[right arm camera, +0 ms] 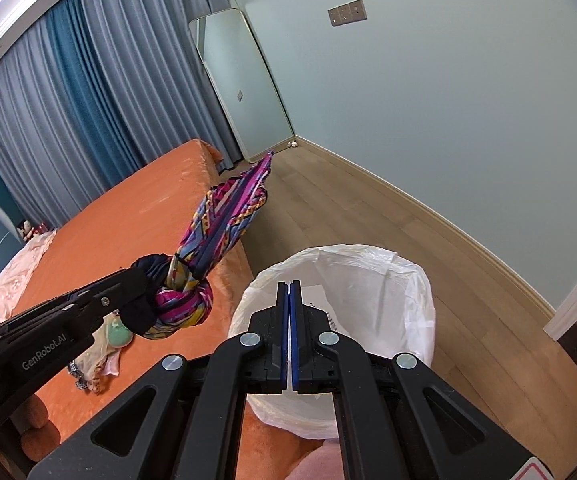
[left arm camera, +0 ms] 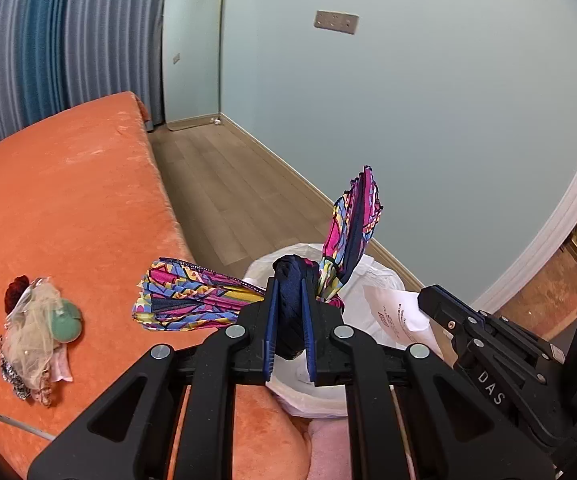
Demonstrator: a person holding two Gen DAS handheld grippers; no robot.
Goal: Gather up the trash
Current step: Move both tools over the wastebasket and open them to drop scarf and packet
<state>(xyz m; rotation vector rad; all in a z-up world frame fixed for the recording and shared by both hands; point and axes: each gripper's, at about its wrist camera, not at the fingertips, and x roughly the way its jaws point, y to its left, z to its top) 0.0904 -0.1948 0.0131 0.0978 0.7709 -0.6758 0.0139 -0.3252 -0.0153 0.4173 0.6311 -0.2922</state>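
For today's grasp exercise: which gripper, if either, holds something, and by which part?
The left gripper is shut on the patterned cloth bundle, gripping its dark navy knotted middle; both colourful ends stick out free. The right gripper is shut and holds nothing.

One patterned cloth bundle [left arm camera: 192,300] and one lined bin [right arm camera: 368,280] show. One trash heap [left arm camera: 36,332] lies on one bed [left arm camera: 68,200].

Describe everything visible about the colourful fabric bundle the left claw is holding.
The fabric bundle is knotted cloth, navy at its core with pleated pink, blue and yellow geometric fans splaying out two ways. The left claw is shut on the navy knot, holding it in the air beside the bed edge, near the white-lined trash bin.
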